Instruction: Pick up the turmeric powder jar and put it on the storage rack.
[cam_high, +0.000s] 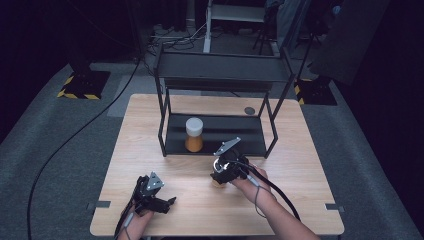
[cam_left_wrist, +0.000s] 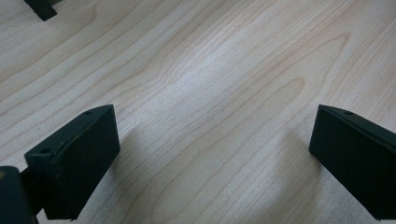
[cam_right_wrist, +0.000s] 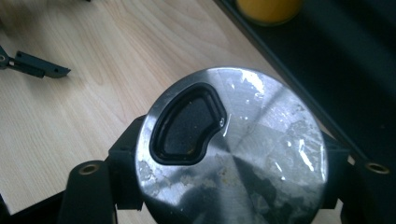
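Wooden table (cam_high: 150, 125) seen from above, with a black two-level shelf (cam_high: 220, 70) standing at its far half. On the shelf's lower level stands a jar (cam_high: 194, 134) with orange contents and a pale lid. The right gripper (cam_high: 223, 172) sits just in front of the shelf, its jaws closed around a can (cam_high: 218, 182) that rests on the table. The jar and the shelf's front rail lie directly beyond it. The left gripper (cam_high: 165, 204) rests near the table's front edge, well apart from the can, jaws spread wide with nothing between them.

The right gripper view reveals the can's silver top (cam_right_wrist: 243, 154) with its opened, kidney-shaped mouth (cam_right_wrist: 187, 126). The left gripper view shows bare wood grain between its jaws.
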